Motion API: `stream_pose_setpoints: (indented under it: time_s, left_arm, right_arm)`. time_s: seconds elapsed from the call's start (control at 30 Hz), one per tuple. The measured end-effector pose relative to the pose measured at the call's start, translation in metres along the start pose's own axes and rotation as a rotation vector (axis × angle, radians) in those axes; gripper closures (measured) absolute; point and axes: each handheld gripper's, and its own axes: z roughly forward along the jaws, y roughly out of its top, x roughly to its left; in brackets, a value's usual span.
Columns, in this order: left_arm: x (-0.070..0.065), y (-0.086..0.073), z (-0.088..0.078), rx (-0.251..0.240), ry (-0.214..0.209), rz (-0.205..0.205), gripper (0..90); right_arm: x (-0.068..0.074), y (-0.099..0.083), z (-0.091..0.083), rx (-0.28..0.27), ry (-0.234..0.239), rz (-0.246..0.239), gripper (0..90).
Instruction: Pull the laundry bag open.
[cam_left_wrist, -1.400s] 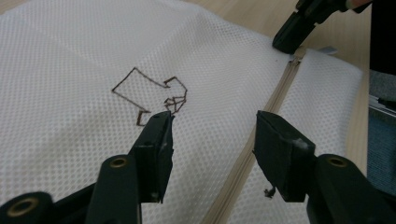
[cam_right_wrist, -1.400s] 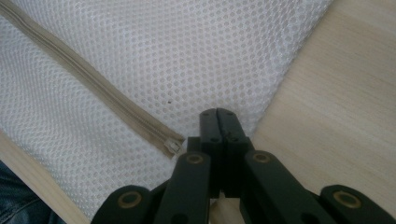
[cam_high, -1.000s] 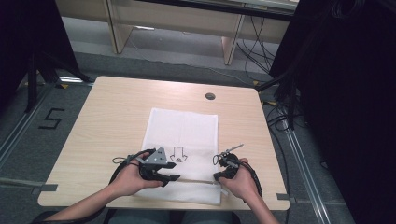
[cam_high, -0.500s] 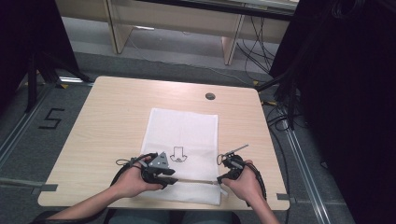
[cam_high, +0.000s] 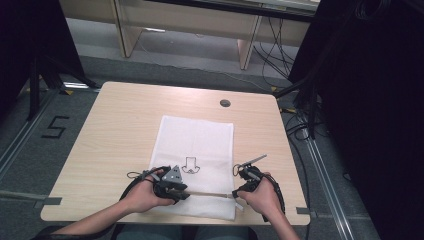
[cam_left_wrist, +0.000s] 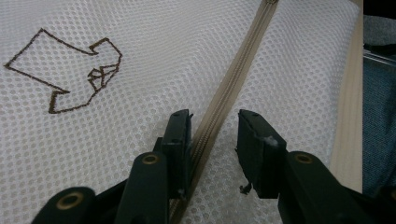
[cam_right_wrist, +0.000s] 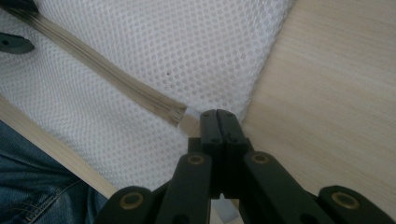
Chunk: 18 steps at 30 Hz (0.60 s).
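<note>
A white mesh bag (cam_high: 197, 132) lies flat on the table, and a tan zipper (cam_high: 207, 193) runs across its near end. My left gripper (cam_high: 184, 194) straddles the zipper (cam_left_wrist: 233, 79). Its jaws have just been closing, with the zipper between them. In the left gripper view (cam_left_wrist: 212, 133) one pad touches the zipper tape and the other stands apart from it. My right gripper (cam_high: 236, 196) is at the zipper's right end. In the right gripper view (cam_right_wrist: 218, 119) its jaws are shut on the pale end tab (cam_right_wrist: 187, 117) at the bag's corner.
A brown outline emblem (cam_high: 191, 165) is stitched on the mesh just beyond the left gripper. The wooden table (cam_high: 120, 115) has a round cable hole (cam_high: 225, 103) at the back. The table's near edge (cam_right_wrist: 56, 149) runs just behind the bag, with the person's jeans below.
Both hands stay at the bag's near edge. From above, nothing has clearly shifted.
</note>
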Motion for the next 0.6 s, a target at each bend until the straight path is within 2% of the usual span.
stream_pose_setpoints:
  time_s: [0.03,0.07,0.1,0.23,0.27,0.33,0.47,0.53,0.6]
  left_arm:
    - [0.0,0.0,0.001,-0.006,-0.004,-0.01,64.2]
    - [0.0,-0.001,0.001,-0.006,-0.004,-0.01,64.3]
    - [0.0,-0.001,0.001,-0.006,-0.003,-0.009,64.3]
    - [0.0,-0.001,0.001,-0.005,0.0,-0.007,64.6]
    - [0.0,-0.001,0.001,-0.003,0.001,-0.006,64.6]
    - [0.0,-0.001,0.002,-0.007,-0.001,-0.009,64.7]
    - [0.0,-0.001,0.002,-0.006,-0.001,-0.009,64.8]
    - [0.0,-0.001,0.002,-0.007,-0.001,-0.008,64.9]
    - [0.0,-0.001,0.002,-0.008,-0.003,-0.009,64.8]
  right_arm:
    - [-0.003,0.001,0.0,-0.017,0.01,-0.045,90.0]
    - [-0.003,0.0,0.0,-0.027,0.023,-0.039,90.0]
    - [-0.001,0.0,0.001,-0.042,0.028,-0.012,90.0]
    - [-0.002,-0.001,0.0,-0.05,0.054,0.0,90.0]
    - [0.001,-0.001,-0.001,-0.04,0.072,0.032,90.0]
    - [0.004,0.001,0.0,-0.07,0.079,-0.001,90.0]
    - [0.009,0.003,0.002,-0.084,0.097,0.003,90.0]
    - [0.015,0.006,0.004,-0.096,0.11,-0.031,90.0]
    - [0.02,0.007,0.005,-0.096,0.119,-0.028,90.0]
